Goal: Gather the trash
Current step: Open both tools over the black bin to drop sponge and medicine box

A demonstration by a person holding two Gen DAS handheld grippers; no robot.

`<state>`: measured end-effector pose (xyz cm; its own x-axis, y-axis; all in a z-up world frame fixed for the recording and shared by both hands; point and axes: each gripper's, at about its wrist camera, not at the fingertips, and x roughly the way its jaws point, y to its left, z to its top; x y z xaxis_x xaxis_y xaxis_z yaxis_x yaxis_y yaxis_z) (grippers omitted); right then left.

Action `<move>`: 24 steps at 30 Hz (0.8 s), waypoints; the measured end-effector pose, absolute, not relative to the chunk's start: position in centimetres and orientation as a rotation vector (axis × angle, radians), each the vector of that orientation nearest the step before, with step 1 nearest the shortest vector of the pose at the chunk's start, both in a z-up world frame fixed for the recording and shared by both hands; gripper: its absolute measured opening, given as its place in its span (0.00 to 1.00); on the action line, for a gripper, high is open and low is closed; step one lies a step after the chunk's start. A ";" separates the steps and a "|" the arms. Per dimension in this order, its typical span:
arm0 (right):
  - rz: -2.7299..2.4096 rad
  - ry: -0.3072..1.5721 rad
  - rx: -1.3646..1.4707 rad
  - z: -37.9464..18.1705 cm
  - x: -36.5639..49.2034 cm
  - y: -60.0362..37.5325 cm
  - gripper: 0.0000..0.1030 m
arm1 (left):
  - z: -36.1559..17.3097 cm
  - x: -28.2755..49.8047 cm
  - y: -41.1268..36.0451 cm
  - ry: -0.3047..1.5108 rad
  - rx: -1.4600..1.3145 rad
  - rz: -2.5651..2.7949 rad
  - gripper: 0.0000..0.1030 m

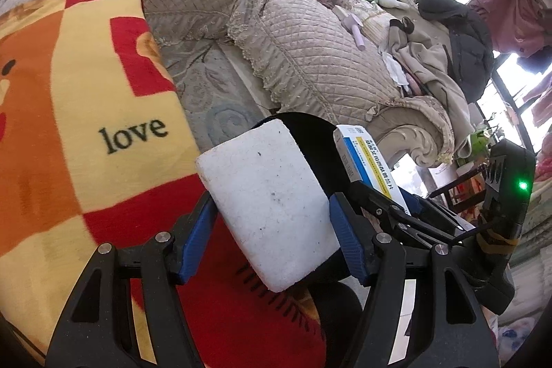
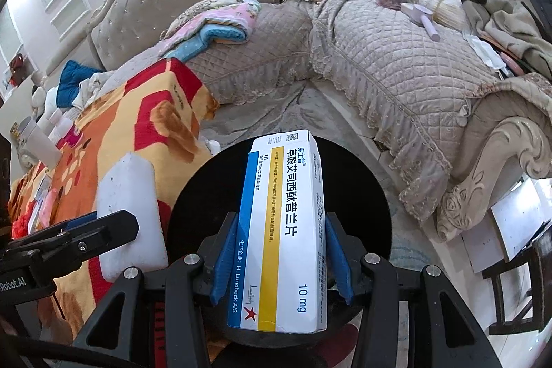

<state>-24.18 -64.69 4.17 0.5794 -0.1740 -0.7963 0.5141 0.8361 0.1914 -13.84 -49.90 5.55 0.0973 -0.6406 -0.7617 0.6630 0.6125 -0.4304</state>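
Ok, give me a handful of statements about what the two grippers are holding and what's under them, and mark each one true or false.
1. The left gripper is shut on a white foam block. True.
2. The right gripper is open with nothing between its pads. False: it is shut on a medicine box.
3. The medicine box is printed with 10 mg. True.
4. Both items are held over a dark round bin opening. True.
5. The blanket with the word love is plain grey. False: it is orange, yellow and red.
6. The foam block already lies on the sofa cushion. False: the left gripper holds it.
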 end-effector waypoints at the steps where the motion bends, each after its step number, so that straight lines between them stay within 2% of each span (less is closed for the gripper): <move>1: -0.425 0.865 0.437 4.1 -24.3 -64.9 0.48 | 5.5 -13.8 -49.9 1.116 0.007 -0.982 0.66; 9: -0.446 0.873 0.467 3.6 -24.4 -65.5 0.59 | 5.7 -14.2 -50.0 1.114 0.016 -1.020 0.69; 14: -0.446 0.882 0.470 3.5 -24.3 -65.2 0.60 | 5.7 -14.0 -50.1 1.121 -0.014 -1.058 0.73; 24: -0.492 0.864 0.490 4.3 -25.6 -66.3 0.64 | 6.4 -14.2 -49.4 1.114 -0.025 -1.065 0.74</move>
<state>-25.63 -66.31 4.34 0.5547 -0.2060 -0.8062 0.5879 0.7826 0.2045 -14.22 -49.36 6.43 0.0301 -0.7022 -0.7114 0.6793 0.5364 -0.5008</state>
